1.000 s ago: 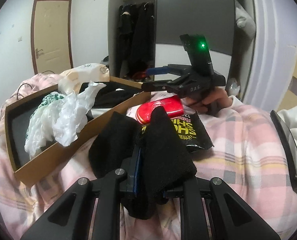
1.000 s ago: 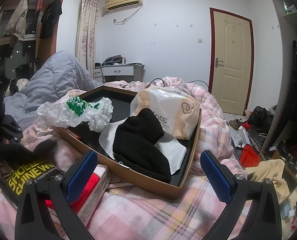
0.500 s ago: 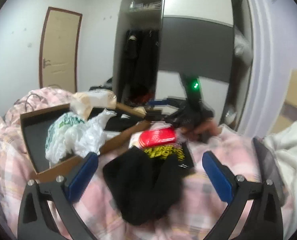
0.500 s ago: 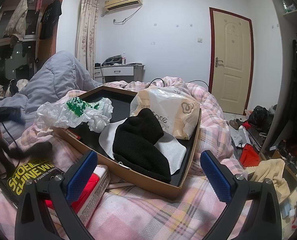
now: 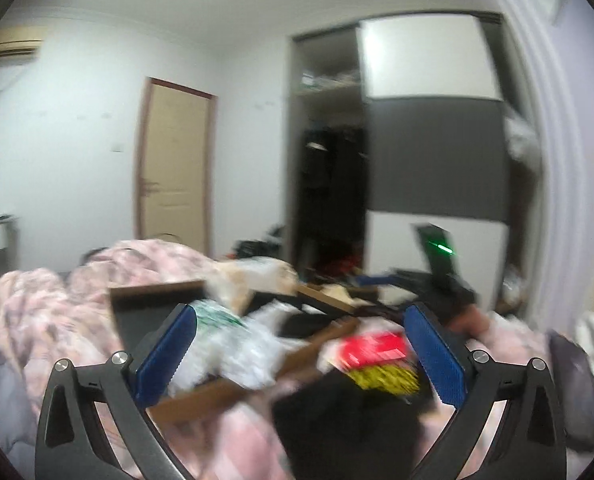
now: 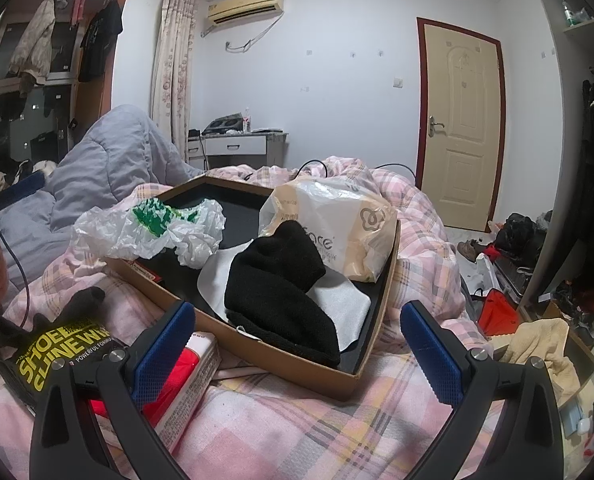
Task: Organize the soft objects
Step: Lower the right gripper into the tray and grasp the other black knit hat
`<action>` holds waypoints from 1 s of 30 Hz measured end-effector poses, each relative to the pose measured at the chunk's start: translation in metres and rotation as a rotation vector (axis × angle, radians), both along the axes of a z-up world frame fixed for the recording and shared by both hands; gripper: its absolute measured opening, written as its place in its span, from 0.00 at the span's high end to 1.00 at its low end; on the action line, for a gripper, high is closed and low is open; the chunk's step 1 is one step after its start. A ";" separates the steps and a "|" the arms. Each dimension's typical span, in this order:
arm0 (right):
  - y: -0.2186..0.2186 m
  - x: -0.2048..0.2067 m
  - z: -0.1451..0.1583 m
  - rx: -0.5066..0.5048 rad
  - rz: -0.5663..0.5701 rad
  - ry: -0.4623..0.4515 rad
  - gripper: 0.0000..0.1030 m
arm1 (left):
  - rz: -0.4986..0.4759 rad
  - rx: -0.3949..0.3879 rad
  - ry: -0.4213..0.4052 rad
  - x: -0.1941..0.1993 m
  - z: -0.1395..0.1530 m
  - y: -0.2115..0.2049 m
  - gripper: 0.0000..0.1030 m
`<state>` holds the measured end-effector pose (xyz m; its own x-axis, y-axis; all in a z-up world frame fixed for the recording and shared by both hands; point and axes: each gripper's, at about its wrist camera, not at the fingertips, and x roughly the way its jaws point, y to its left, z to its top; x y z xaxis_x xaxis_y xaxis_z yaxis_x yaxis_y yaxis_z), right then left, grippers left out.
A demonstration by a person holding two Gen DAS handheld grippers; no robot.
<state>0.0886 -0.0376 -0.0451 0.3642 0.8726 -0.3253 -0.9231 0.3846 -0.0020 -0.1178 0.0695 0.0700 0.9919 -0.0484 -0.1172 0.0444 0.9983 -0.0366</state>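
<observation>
Right wrist view showed us a hat [image 6: 281, 300] and two bags [image 6: 337, 228] already in the box [image 6: 361, 376]; one dark cloth [image 6: 85, 300] remained on the bed [image 6: 297, 432]. We kept the left gripper [image 5: 301, 360] and right gripper [image 6: 297, 356] wide, empty.

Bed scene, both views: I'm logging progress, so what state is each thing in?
left gripper: open, empty.
right gripper: open, empty.
cardboard box: open, no lid.
black knit hat: inside box.
tan plastic bag: crumpled, in box.
white plastic bag: crumpled, over box edge.
door: closed.
</observation>
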 end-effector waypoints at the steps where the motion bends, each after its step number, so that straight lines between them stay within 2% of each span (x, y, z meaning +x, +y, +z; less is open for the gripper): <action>1: -0.002 0.001 0.001 0.010 -0.004 0.006 0.01 | 0.048 -0.015 -0.004 0.004 0.000 0.003 0.00; 5: -0.003 0.017 0.009 0.040 -0.061 0.041 0.01 | 0.238 -0.087 -0.021 0.019 -0.005 0.016 0.00; 9: 0.013 0.039 0.022 0.013 -0.116 0.106 0.01 | 0.325 -0.138 -0.040 0.021 -0.013 0.029 0.00; 11: 0.026 0.048 0.026 -0.030 -0.119 0.147 0.01 | 0.320 -0.166 -0.041 0.021 -0.015 0.034 0.00; 15: 0.049 0.058 0.027 -0.126 -0.111 0.206 0.01 | 0.338 -0.170 -0.045 0.025 -0.018 0.037 0.00; 21: 0.082 0.058 0.018 -0.268 -0.089 0.198 0.02 | 0.353 -0.194 -0.028 0.025 -0.021 0.042 0.00; 23: 0.086 0.053 0.016 -0.300 -0.064 0.188 0.10 | 0.355 -0.204 -0.025 0.025 -0.022 0.044 0.00; 30: 0.109 0.035 -0.001 -0.437 -0.028 0.096 0.12 | 0.355 -0.214 -0.024 0.023 -0.022 0.045 0.00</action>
